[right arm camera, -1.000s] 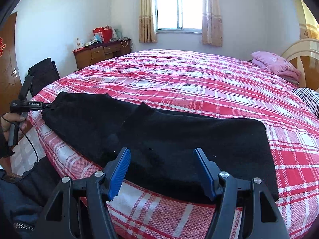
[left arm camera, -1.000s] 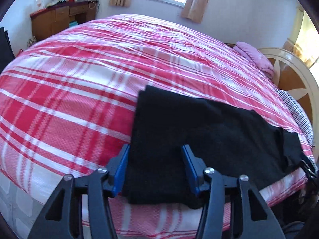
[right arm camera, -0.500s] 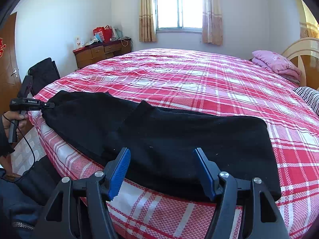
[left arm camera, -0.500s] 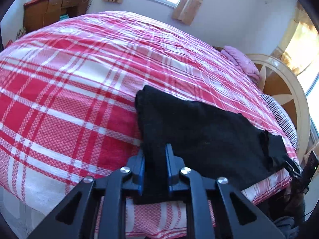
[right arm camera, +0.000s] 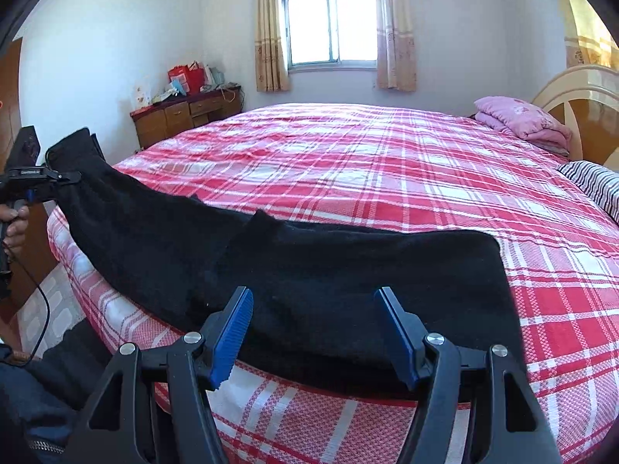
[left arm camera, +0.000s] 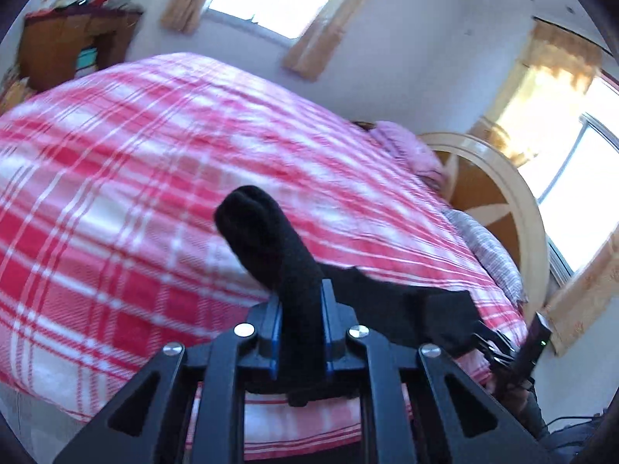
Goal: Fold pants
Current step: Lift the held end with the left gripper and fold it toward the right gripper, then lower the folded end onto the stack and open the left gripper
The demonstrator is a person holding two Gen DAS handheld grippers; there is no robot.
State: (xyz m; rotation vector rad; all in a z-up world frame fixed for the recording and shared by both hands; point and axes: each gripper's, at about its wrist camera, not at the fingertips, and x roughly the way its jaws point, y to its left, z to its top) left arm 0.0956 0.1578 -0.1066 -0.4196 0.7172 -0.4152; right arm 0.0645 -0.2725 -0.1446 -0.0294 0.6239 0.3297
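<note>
Black pants [right arm camera: 348, 282]: lay along the near edge of the bed [right arm camera: 387, 162], on a red-and-white plaid cover; one end raised off the bed. Left claw [left arm camera: 300, 326]: closed tight on that raised end, fabric bunched upward between its blue pads [left arm camera: 274, 332]. Right claw [right arm camera: 315, 332]: spread wide, holding nothing, poised over the flat end of the pants. Pink pillow [right arm camera: 522, 120]: by the headboard [right arm camera: 580, 89]. Wooden dresser [right arm camera: 185, 116]: against the far wall.
</note>
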